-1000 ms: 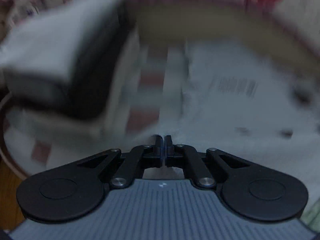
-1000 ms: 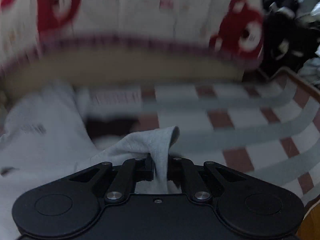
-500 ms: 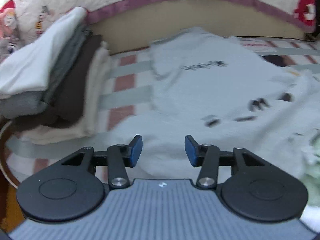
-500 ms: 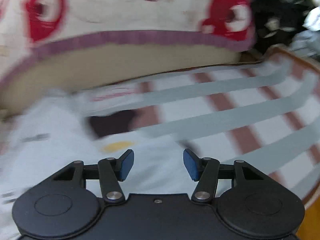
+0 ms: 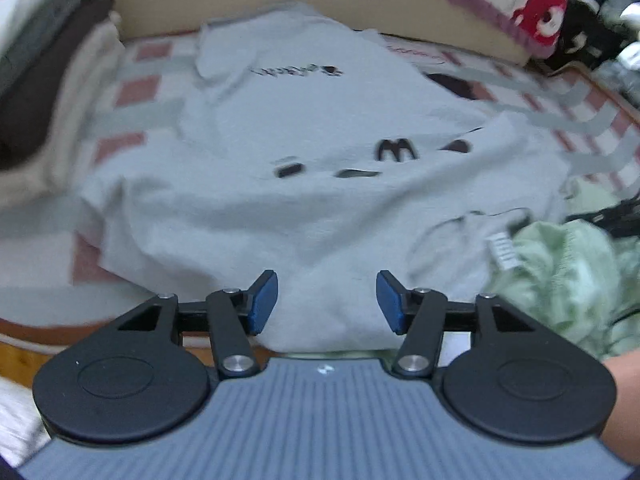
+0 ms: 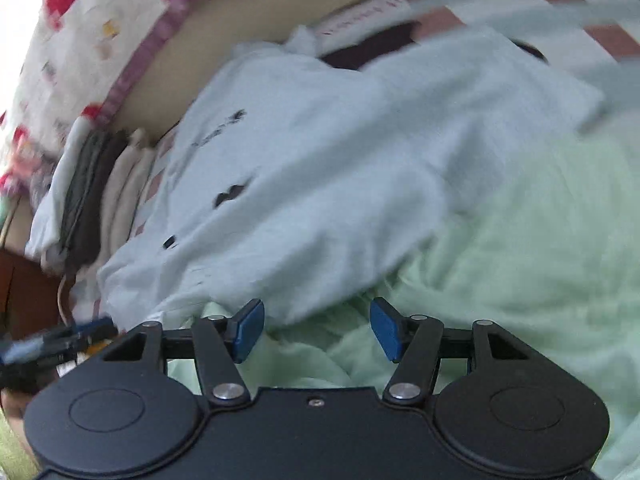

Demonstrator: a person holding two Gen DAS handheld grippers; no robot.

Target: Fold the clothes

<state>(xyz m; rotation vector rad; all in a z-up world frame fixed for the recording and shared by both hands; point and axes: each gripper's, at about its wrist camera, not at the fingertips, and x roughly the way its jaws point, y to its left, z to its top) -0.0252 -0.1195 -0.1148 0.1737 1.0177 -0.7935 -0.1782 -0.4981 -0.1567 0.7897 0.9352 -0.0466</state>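
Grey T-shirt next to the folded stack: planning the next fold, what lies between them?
Left wrist view: only bare checked bedsheet separates the grey T-shirt from the folded stack.

left gripper [image 5: 327, 300] jaws opening, empty, right gripper [image 6: 317, 329] likewise

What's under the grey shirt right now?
The grey shirt lies spread on the checked sheet, which shows around its edges. A dark patch pokes out at its far edge. What else it covers cannot be seen.
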